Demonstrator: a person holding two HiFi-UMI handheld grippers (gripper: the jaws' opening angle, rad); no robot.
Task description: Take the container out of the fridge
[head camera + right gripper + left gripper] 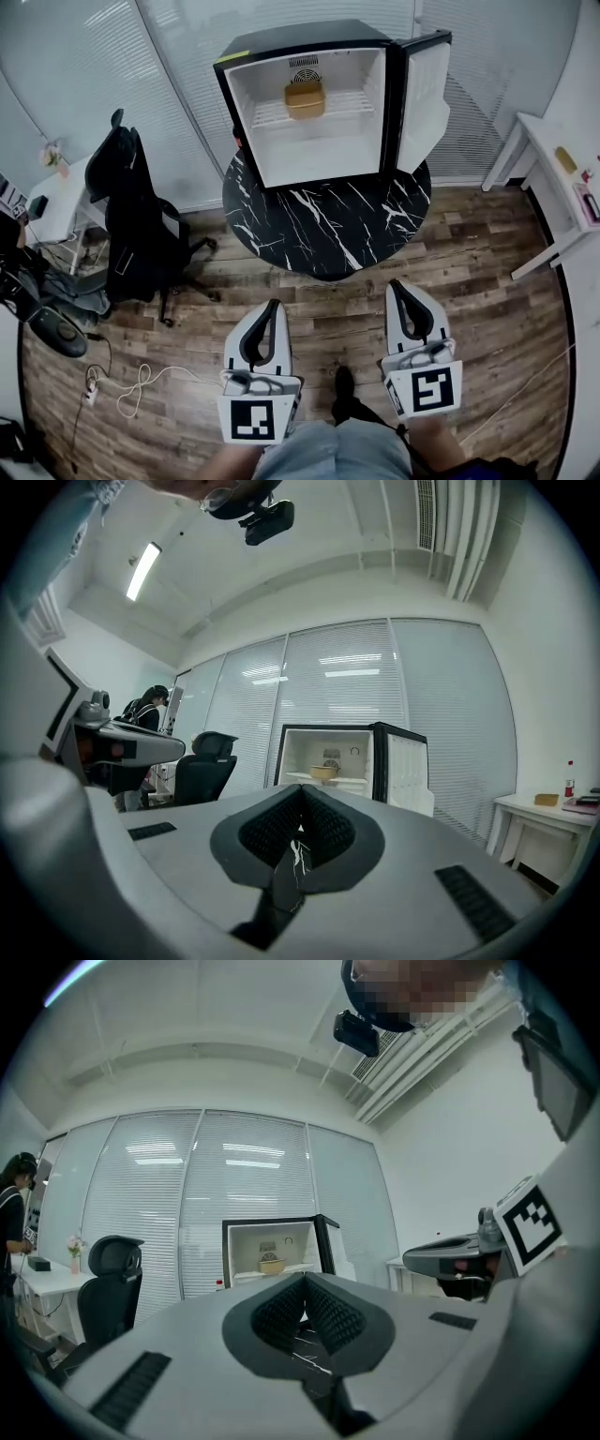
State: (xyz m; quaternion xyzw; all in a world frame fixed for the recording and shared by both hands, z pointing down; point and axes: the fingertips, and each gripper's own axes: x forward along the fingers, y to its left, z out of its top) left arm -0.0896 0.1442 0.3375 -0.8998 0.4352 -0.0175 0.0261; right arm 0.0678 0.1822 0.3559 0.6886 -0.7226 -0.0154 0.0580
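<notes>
Container: tan, squat, set upright on the wire shelf in the upper part of the fridge, near the middle of the shelf and slightly left of centre. Broader than tall, top facing up, wider span lying across the shelf, parallel to the fridge front; no clearer long axis to be made out at this range. Seen small through the open front in the left gripper view and the right gripper view.

Fridge: small, black outside, white inside, standing on a round black marble-patterned counter; door swung fully open to the right, inner face white. Lower compartment below the shelf showing only white walls.

Left gripper: closed, ribbed pads meeting at the tips, nothing between them; held low over the wooden floor, well apart from the counter, pointing toward the fridge.

Right gripper: likewise closed and empty, pads pressed together, beside the left one and aimed the same way.

Surroundings: black office chair left of the counter; white cable on the floor; white desk at the right; a person at far left in the left gripper view.
</notes>
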